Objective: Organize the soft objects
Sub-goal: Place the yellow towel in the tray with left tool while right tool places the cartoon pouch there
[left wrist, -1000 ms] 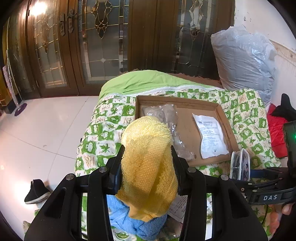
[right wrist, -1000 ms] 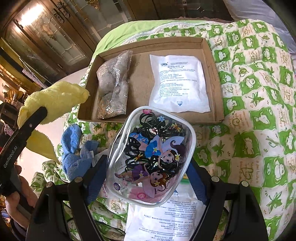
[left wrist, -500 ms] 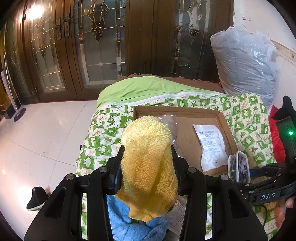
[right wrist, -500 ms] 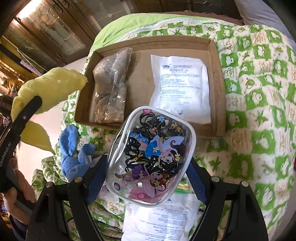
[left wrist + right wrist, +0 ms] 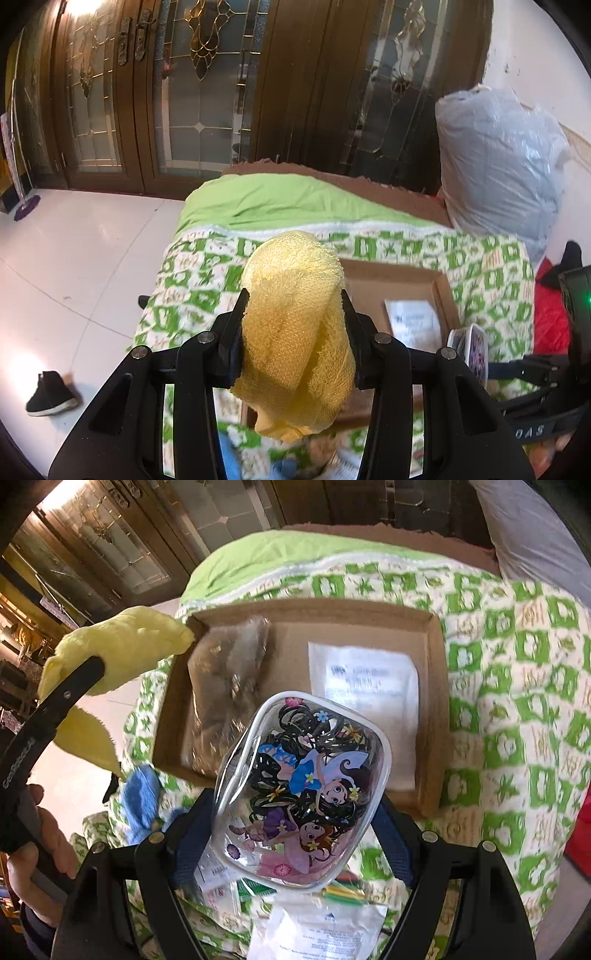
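My left gripper (image 5: 293, 314) is shut on a yellow towel (image 5: 295, 325) and holds it up over the near left part of the bed; the towel also shows in the right wrist view (image 5: 122, 653). My right gripper (image 5: 295, 786) is shut on a clear cartoon-print pouch (image 5: 303, 775), above the near edge of a shallow cardboard tray (image 5: 432, 716). The tray holds a clear bag of grey stuff (image 5: 225, 686) and a white packet (image 5: 365, 683). A blue cloth (image 5: 142, 801) lies on the quilt below the towel.
The bed has a green-and-white quilt (image 5: 517, 701) and a green sheet (image 5: 288, 199). Paper packets (image 5: 317, 930) lie near me. A big plastic sack (image 5: 498, 158) stands at the back right. A black shoe (image 5: 50, 393) lies on the white floor at left. Wooden glass doors stand behind.
Both grippers have risen and tilted upward with their loads. The tray now sits lower in both views. The pouch has turned a little in the right gripper.
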`<state>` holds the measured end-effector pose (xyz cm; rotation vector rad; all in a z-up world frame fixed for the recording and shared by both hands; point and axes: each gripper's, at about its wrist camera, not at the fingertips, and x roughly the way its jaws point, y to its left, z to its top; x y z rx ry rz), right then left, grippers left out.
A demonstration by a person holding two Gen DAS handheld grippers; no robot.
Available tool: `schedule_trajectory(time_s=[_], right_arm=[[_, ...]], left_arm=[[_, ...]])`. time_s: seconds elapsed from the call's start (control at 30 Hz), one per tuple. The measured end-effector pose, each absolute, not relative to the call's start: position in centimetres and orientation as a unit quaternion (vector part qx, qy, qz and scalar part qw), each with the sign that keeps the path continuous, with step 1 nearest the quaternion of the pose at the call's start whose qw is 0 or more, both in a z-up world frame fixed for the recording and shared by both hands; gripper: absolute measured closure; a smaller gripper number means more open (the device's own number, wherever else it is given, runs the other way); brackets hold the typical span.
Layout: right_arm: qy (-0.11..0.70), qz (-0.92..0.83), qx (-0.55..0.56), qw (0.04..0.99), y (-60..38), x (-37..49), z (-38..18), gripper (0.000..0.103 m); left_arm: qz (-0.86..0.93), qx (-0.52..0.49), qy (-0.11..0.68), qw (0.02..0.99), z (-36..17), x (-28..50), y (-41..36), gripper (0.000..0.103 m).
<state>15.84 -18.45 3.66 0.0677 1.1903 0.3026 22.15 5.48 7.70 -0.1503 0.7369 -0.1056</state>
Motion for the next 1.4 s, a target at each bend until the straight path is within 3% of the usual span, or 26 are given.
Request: schedule_trajectory(time_s=[0.37, 0.9, 0.97, 1.0, 1.4], right_arm=[[0.564, 0.128, 0.029, 0.816, -17.0, 19.1, 2.1, 0.021], [0.612, 0.115, -0.017, 0.782, -13.7, 21.3, -3.4, 0.021], [0.612, 0.114, -0.028, 0.782, -13.3, 21.2, -3.9, 0.021], [0.612, 0.112, -0.032, 0.782, -13.1, 21.1, -4.0, 0.021], [0.605, 0.104, 0.006, 0.790, -14.5, 20.8, -2.8, 0.018]], left_arm=[[-0.042, -0.063, 0.409, 0.909, 0.4, 24.8, 4.4, 0.061], [-0.031, -0.034, 0.415, 0.909, -1.4, 23.6, 3.6, 0.058], [-0.033, -0.034, 0.415, 0.908, -1.4, 23.5, 3.5, 0.052], [-0.034, -0.037, 0.415, 0.908, -1.4, 23.4, 3.5, 0.044], [-0.039, -0.070, 0.402, 0.912, 0.2, 21.9, 4.6, 0.036]])
